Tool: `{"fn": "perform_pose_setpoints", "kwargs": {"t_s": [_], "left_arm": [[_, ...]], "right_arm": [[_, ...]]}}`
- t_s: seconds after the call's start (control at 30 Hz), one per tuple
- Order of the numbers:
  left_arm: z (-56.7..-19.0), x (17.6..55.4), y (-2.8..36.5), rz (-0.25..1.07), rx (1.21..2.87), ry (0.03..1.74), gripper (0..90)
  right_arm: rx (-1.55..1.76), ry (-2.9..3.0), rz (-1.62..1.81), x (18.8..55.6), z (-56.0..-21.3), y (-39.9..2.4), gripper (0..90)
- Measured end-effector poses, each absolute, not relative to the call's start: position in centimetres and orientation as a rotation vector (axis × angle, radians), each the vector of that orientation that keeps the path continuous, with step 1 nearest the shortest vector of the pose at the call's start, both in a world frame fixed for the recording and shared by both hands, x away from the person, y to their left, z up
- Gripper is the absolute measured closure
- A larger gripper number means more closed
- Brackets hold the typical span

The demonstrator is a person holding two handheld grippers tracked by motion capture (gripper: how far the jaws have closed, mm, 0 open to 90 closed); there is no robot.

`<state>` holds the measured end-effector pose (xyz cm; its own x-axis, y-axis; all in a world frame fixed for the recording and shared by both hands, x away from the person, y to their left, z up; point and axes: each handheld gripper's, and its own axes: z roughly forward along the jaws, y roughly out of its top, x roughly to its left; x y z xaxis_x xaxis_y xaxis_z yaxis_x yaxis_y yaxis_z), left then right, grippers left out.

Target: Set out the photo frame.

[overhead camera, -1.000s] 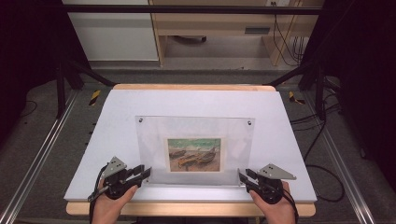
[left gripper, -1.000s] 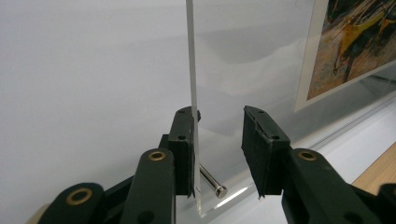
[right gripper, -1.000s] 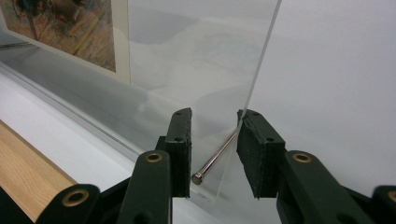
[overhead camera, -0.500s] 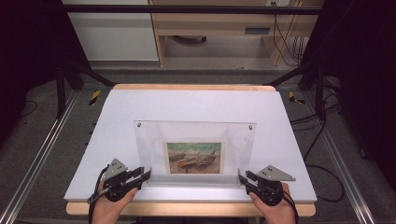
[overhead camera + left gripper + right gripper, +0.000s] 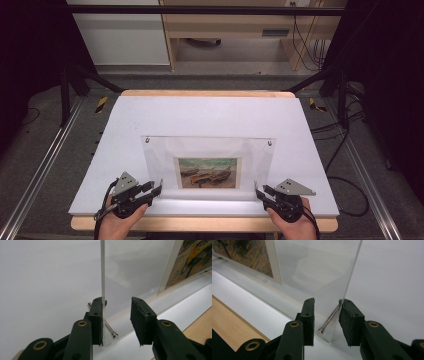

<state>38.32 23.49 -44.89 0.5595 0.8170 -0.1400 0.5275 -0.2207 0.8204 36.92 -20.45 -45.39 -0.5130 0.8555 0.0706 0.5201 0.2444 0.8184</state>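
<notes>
While both stand apart, left tool and right tool straddle the acrylic frame's lower corners.

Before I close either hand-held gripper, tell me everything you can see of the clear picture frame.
The clear picture frame looks like a colourless acrylic panel, standing or leaning on its lower edge on the white table cover near the front. A boat picture with a pale border sits inside it. Small metal fasteners mark its top corners; metal bolts stick out at the lower corners. Each open hand-held gripper's jaws straddle a lower corner, left and right.
</notes>
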Motion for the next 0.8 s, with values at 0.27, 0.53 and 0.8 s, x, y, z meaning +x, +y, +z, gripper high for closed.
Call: {"fn": "perform_pose_setpoints", "kwargs": {"t_s": [0.27, 0.53, 0.8], "left_arm": [[-44.9, 38.2, 23.3, 0.41, 1.917, 1.089, 60.6], [-44.8, 38.2, 23.1, 0.452, 1.917, 1.072, 39.2], [-44.4, 38.1, 23.5, 0.474, 1.895, 1.043, 19.3]], "right_arm": [[1.261, 2.146, 1.157, 36.7, -45.5, -20.4, 64.8], [1.254, 2.146, 1.162, 36.3, -45.5, -20.4, 42.9], [1.29, 2.052, 1.158, 35.8, -45.1, -22.1, 19.1]]}}
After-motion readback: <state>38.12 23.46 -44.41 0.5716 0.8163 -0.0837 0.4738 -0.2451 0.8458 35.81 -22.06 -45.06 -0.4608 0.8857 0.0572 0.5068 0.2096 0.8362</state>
